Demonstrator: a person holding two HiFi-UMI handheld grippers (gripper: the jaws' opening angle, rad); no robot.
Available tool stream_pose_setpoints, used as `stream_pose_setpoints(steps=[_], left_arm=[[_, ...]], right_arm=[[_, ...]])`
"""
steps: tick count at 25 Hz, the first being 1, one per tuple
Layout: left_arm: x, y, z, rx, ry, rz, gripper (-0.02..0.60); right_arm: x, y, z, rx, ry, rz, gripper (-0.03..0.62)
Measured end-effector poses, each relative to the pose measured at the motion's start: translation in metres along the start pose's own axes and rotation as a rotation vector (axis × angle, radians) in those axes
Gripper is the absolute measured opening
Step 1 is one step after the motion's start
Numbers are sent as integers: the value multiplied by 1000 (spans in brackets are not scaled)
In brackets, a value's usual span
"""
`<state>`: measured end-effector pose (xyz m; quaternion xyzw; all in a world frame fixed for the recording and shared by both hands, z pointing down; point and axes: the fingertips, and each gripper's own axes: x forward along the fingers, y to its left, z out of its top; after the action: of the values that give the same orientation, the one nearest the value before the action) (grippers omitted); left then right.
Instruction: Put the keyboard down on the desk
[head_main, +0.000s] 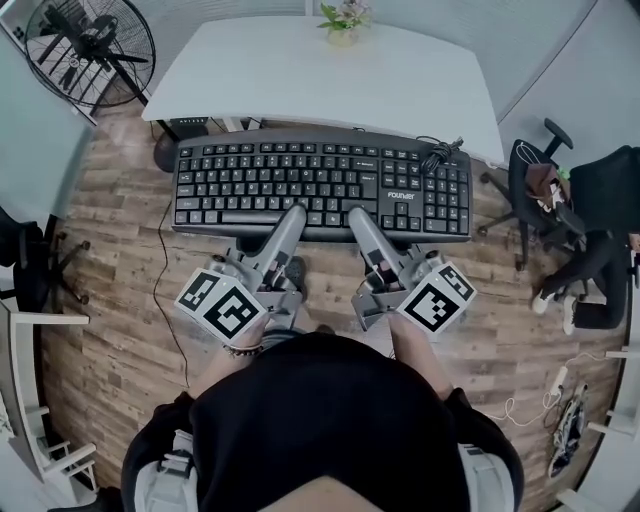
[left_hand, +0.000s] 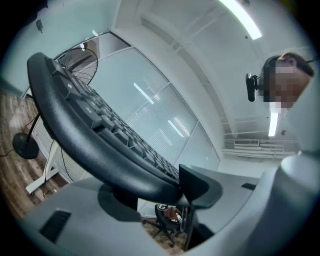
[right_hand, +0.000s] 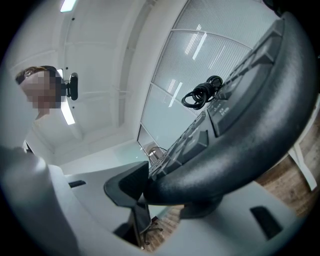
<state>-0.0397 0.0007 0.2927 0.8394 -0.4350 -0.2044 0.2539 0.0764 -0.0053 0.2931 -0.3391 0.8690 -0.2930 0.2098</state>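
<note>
We hold black keyboard (head_main: 320, 180) aloft, L gripper (head_main: 294, 212) & R gripper (head_main: 359, 214) clamped on its near edge, by white worktop's (head_main: 320, 75) front edge

One black keyboard (head_main: 320, 185). Two grippers, the left gripper (head_main: 293, 213) and the right gripper (head_main: 360, 216), each with two fingers and one marker cube, so two cubes in all. One white tabletop (head_main: 300, 70). One potted plant (head_main: 343, 20). One standing fan (head_main: 90, 48). One coiled cable (head_main: 440, 155).
</note>
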Motion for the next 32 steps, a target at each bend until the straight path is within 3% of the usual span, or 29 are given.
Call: stream_pose_setpoints(steps=[16,32], left_arm=[[21,19,-9,14,-22,-52,227],[93,76,36,-8,2,-73,227]], right_arm=[[9,-26,-2,-29,-40,8,178],[94,-66,27,-12,-53,-27,178]])
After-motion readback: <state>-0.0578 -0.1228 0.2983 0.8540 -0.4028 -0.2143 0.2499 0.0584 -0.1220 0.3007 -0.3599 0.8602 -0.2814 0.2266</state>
